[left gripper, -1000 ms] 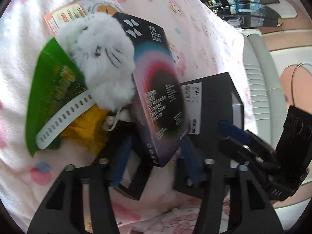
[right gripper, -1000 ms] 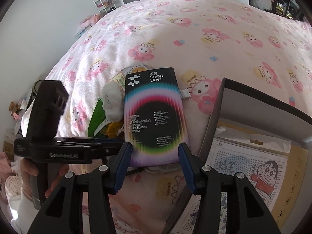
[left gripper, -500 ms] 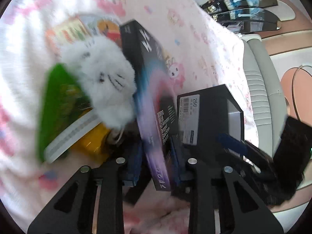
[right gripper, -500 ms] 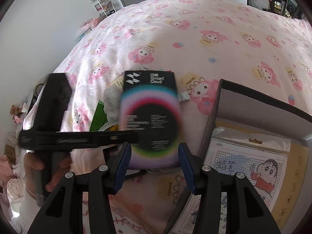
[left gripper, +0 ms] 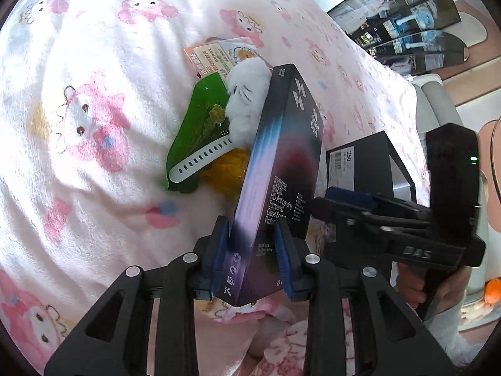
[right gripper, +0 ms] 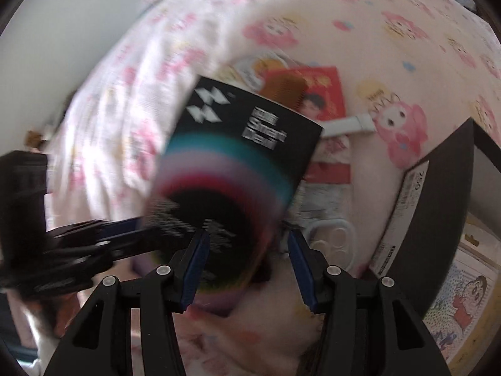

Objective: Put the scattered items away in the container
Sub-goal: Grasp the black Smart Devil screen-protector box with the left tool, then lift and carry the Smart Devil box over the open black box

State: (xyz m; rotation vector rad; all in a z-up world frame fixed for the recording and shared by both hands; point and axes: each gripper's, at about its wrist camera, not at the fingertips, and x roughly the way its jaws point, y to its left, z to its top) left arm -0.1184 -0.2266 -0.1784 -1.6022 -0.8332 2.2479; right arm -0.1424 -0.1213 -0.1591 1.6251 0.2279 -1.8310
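My left gripper [left gripper: 250,238] grips the lower end of a black Smart Devil screen-protector box [left gripper: 281,163] with a rainbow ring, lifted on edge above the bed. Both blue pads touch its faces, though the jaws are easing apart. In the right wrist view the same box [right gripper: 238,163] is blurred and tilted just beyond my right gripper [right gripper: 247,244], whose fingers stand apart with nothing pressed between them. The black container [right gripper: 438,203] with a grey inside stands to the right, a cartoon sheet [right gripper: 463,297] lying in it. The container [left gripper: 372,163] shows behind the box too.
On the pink cartoon bedding lie a white fluffy toy [left gripper: 247,100], green packet [left gripper: 200,125], white watch strap [left gripper: 203,159], yellow item [left gripper: 228,172] and orange card [left gripper: 213,56]. A red packet [right gripper: 322,94], brown comb [right gripper: 285,91] and clear phone case [right gripper: 332,238] lie near the container.
The left gripper closed on the box and raised it off the pile, turning it on edge. The right gripper dropped closer to the bed, and the red packet and phone case came into sight.
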